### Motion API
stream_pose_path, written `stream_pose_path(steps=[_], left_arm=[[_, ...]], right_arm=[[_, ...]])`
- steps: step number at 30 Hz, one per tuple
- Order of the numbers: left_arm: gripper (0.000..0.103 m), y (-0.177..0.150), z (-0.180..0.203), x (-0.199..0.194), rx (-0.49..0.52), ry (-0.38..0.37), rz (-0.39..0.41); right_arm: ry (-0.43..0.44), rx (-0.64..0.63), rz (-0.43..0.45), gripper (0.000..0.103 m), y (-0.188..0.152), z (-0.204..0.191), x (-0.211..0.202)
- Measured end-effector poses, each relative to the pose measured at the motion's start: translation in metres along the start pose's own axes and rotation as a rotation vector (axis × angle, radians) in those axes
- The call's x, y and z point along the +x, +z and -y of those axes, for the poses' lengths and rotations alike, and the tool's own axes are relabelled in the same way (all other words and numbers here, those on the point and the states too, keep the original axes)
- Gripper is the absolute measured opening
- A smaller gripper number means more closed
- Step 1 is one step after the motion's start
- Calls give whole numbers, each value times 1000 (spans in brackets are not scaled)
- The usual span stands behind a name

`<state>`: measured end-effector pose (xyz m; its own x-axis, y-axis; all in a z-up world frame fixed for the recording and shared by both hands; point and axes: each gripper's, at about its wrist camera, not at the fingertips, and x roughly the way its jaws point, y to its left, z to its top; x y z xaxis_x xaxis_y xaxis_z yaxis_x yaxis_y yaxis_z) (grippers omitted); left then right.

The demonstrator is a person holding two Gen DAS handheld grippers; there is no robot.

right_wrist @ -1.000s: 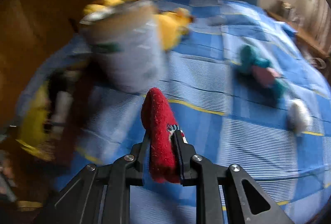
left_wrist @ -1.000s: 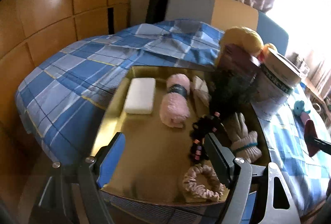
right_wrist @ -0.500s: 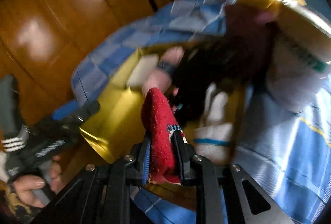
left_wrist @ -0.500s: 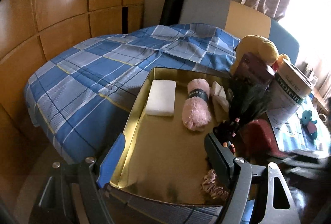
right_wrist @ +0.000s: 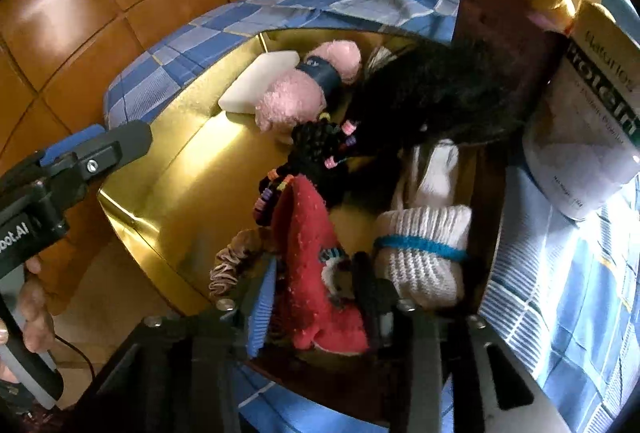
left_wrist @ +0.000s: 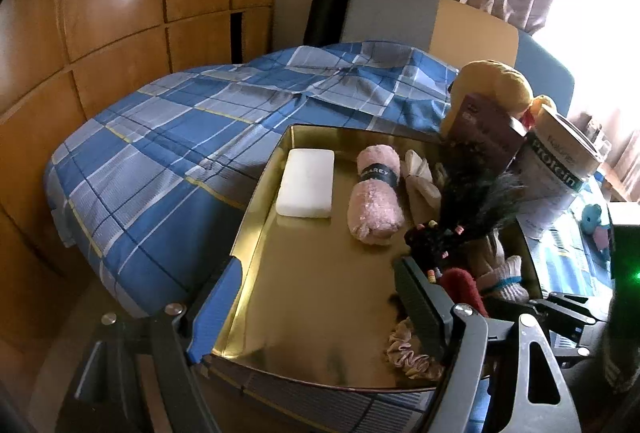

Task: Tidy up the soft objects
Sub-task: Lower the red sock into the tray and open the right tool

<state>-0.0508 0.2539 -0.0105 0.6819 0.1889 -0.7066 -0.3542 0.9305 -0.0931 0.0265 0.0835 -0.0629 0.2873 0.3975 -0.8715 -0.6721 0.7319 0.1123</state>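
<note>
A gold tray (left_wrist: pixel 320 293) lies on the blue checked bed. In it are a white sponge (left_wrist: pixel 306 187), a pink yarn roll (left_wrist: pixel 376 197), a black beaded hair piece (left_wrist: pixel 436 237), a pink scrunchie (left_wrist: pixel 408 353) and white socks (right_wrist: pixel 424 253). My right gripper (right_wrist: pixel 316 289) has its jaws parted around a red sock (right_wrist: pixel 316 261) that rests in the tray between the scrunchie (right_wrist: pixel 232 265) and the white socks. The red sock also shows in the left wrist view (left_wrist: pixel 464 285). My left gripper (left_wrist: pixel 316 297) is open and empty over the tray's near edge.
A white protein tub (left_wrist: pixel 560 169), a brown box (left_wrist: pixel 484 133) and a yellow plush toy (left_wrist: pixel 496 85) stand at the tray's far right. A small teal toy (left_wrist: pixel 592 217) lies on the bed. Wooden wall panels (left_wrist: pixel 100 13) are on the left.
My right gripper swung left from over the bed to the tray, lowered the red sock into it, and its jaws have parted. The left gripper stayed open, pulling back a little.
</note>
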Motion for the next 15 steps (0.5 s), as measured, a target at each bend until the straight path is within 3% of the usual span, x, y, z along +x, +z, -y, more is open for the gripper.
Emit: stream_pose_path(steps=[15], left_arm=[[79, -4, 17, -8, 51, -32, 1]], right_arm=[[12, 58, 124, 41, -6, 13, -35]])
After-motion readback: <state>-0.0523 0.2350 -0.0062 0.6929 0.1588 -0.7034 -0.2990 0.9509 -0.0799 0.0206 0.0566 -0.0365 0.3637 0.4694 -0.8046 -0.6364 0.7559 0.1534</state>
